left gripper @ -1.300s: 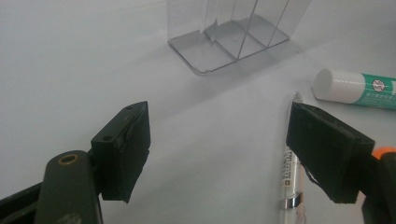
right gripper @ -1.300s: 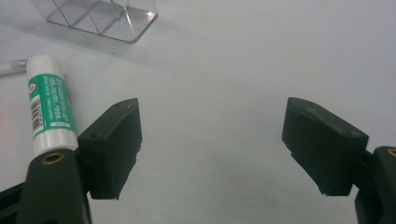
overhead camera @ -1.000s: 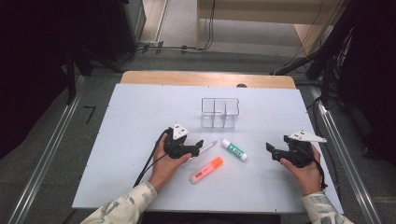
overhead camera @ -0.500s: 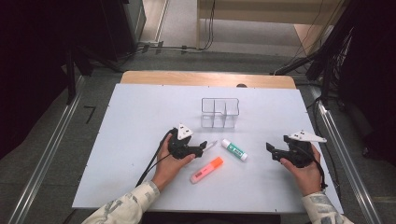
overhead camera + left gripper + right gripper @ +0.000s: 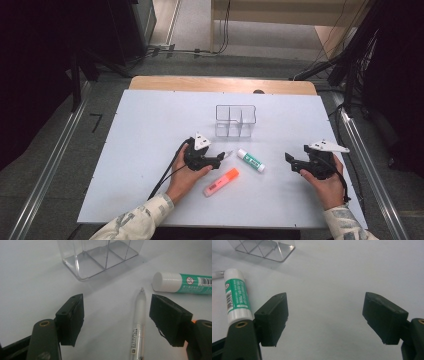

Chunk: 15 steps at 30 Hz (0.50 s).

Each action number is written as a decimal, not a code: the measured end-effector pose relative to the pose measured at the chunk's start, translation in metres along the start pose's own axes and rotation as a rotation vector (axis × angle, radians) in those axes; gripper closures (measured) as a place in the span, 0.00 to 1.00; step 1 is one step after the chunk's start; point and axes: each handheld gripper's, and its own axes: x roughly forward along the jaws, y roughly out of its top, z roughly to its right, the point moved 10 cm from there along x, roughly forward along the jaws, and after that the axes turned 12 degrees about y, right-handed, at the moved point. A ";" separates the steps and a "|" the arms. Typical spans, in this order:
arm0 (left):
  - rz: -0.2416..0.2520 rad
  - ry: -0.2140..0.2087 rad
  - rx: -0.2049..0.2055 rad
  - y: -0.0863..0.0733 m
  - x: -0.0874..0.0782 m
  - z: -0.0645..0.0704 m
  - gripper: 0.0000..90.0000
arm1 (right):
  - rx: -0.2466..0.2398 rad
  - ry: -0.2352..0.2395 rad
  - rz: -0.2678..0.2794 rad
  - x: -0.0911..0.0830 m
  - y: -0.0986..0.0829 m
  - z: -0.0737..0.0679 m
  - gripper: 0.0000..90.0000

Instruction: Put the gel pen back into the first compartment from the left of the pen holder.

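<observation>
My left gripper (image 5: 218,159) (image 5: 117,320) is open low over the white table, its jaws on either side of a clear pen (image 5: 138,325) (image 5: 226,155) that lies flat and untouched. A green-and-white glue stick (image 5: 250,160) (image 5: 185,283) (image 5: 236,295) lies just to the pen's right. An orange highlighter (image 5: 221,182) rests near the left hand. A clear divided organizer (image 5: 235,120) (image 5: 100,257) (image 5: 262,248) stands beyond them. My right gripper (image 5: 291,162) (image 5: 324,317) is open over bare table, right of the glue stick, with nothing between its jaws.
The white table (image 5: 150,135) ends in a wooden strip (image 5: 220,84) at the far edge. Metal rails (image 5: 55,160) run along both sides on the floor. A black cable (image 5: 167,172) trails from the left gripper toward the front edge.
The left gripper has edged slightly right toward the pen. The right gripper and the objects have stayed in place.
</observation>
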 end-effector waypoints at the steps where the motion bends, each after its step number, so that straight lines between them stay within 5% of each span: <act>1: 0.000 -0.001 0.000 0.000 0.000 0.001 0.33 | 0.000 0.000 0.001 0.000 0.000 0.000 0.22; 15: -0.035 -0.018 0.035 -0.002 0.005 0.010 0.43 | 0.000 0.000 0.001 0.000 0.000 0.000 0.22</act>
